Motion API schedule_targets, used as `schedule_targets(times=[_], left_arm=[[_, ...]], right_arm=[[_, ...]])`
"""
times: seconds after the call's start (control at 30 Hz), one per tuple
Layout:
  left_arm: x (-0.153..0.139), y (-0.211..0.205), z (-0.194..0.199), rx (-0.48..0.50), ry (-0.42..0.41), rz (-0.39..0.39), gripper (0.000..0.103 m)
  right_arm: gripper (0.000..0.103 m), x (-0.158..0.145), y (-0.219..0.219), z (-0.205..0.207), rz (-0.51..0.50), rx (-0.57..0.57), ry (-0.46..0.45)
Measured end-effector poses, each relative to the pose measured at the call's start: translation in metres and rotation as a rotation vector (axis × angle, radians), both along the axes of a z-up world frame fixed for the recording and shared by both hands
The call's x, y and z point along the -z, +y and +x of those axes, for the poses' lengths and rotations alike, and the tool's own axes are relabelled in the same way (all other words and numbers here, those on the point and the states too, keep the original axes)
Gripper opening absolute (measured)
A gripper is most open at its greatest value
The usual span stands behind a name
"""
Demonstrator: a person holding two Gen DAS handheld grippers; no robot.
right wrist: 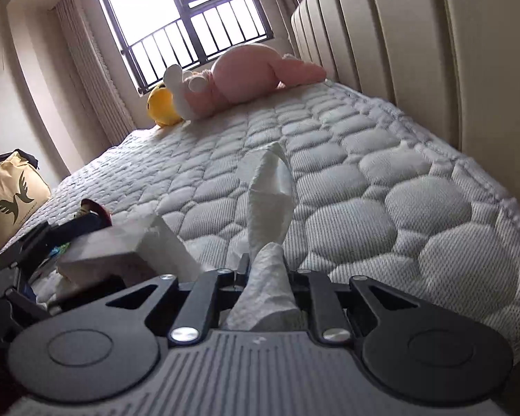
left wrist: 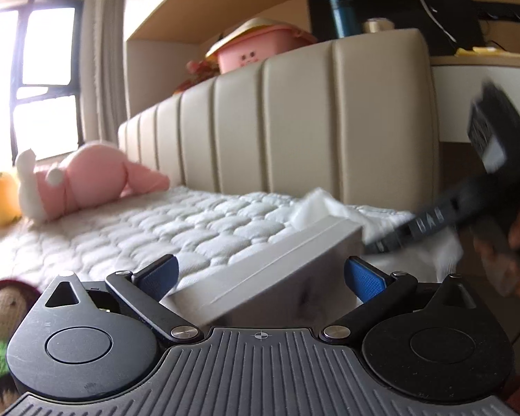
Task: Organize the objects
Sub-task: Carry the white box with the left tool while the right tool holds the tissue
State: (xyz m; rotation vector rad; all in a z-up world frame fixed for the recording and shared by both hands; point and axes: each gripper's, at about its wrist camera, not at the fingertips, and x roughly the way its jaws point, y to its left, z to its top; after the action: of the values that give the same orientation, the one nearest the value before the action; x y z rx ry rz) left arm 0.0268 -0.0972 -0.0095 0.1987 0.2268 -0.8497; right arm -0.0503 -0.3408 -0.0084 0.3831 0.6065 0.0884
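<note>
A grey tissue box point(left wrist: 270, 260) hangs tilted above the white quilted mattress point(left wrist: 163, 228), and my left gripper point(left wrist: 260, 272) is shut on it, one blue pad on each side. White tissue point(left wrist: 315, 208) sticks out of the box's far end. My right gripper point(left wrist: 381, 244) comes in blurred from the right with a hand point(left wrist: 516, 242) behind it. In the right wrist view my right gripper point(right wrist: 265, 272) is shut on a twisted strip of white tissue point(right wrist: 270, 204) that stands up ahead of the fingers. The box point(right wrist: 121, 246) and my left gripper point(right wrist: 31, 246) lie to its left.
A pink plush point(right wrist: 246, 76) and a yellow plush point(right wrist: 163, 107) lie at the mattress's far end under the window. The beige padded headboard point(left wrist: 294, 121) runs along the right. A knitted doll point(left wrist: 0, 319) sits near left, and a beige bag point(right wrist: 10, 197) stands beside the bed.
</note>
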Motion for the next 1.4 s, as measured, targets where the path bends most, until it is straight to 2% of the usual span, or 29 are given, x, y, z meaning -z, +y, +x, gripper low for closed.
schedule_targets(times=[0.13,0.2,0.23,0.33,0.43,0.5,0.57,0.67,0.73,0.87,0.93,1.03,1.1,1.27,1.33,1.4], left_arm=[[0.005,0.006,0.02,0.03,0.122,-0.041,0.103],[0.008,0.001,0.027,0.077,0.138,-0.042,0.103],[0.007,-0.003,0.028,0.086,0.114,-0.033,0.103],[0.002,-0.014,0.032,0.104,0.018,-0.013,0.103],[-0.006,-0.024,0.045,0.095,-0.058,0.01,0.103],[-0.01,-0.028,0.063,0.085,-0.049,0.018,0.103],[-0.015,-0.03,0.083,0.069,-0.03,-0.01,0.103],[-0.026,-0.035,0.107,0.036,-0.082,-0.019,0.103],[-0.028,-0.039,0.117,0.039,-0.093,0.003,0.103],[-0.011,-0.045,0.112,0.124,0.058,0.083,0.103],[0.0,-0.043,0.1,0.168,0.151,0.096,0.103],[0.003,-0.034,0.08,0.148,0.185,0.059,0.103],[0.0,-0.021,0.076,0.1,0.227,-0.006,0.103],[0.004,0.012,0.089,-0.077,0.345,-0.129,0.103],[0.008,0.022,0.1,-0.105,0.438,-0.153,0.103],[0.012,0.027,0.105,-0.091,0.501,-0.149,0.103]], right_arm=[[0.016,0.011,0.007,0.002,0.053,-0.065,0.002],[0.016,0.013,0.011,0.006,0.067,-0.089,-0.009],[0.011,0.013,0.013,0.008,0.068,-0.097,-0.011],[0.01,0.013,0.018,0.024,0.039,-0.107,-0.025],[0.009,0.013,0.014,0.052,0.061,-0.113,-0.046],[0.009,0.012,0.01,0.075,0.078,-0.11,-0.058],[0.009,0.008,0.005,0.098,0.101,-0.109,-0.077],[0.008,-0.005,0.001,0.128,0.091,-0.121,-0.149],[0.009,-0.013,-0.003,0.143,0.082,-0.127,-0.195],[0.011,-0.015,-0.012,0.138,0.028,-0.095,-0.196],[0.011,-0.013,-0.017,0.13,0.007,-0.059,-0.172],[0.012,-0.015,-0.021,0.115,-0.01,-0.025,-0.163],[0.012,-0.022,-0.019,0.108,0.01,-0.04,-0.176],[0.012,-0.035,0.011,0.111,0.146,-0.211,-0.181],[0.012,-0.036,0.031,0.121,0.223,-0.337,-0.163],[0.012,-0.034,0.052,0.137,0.266,-0.444,-0.115]])
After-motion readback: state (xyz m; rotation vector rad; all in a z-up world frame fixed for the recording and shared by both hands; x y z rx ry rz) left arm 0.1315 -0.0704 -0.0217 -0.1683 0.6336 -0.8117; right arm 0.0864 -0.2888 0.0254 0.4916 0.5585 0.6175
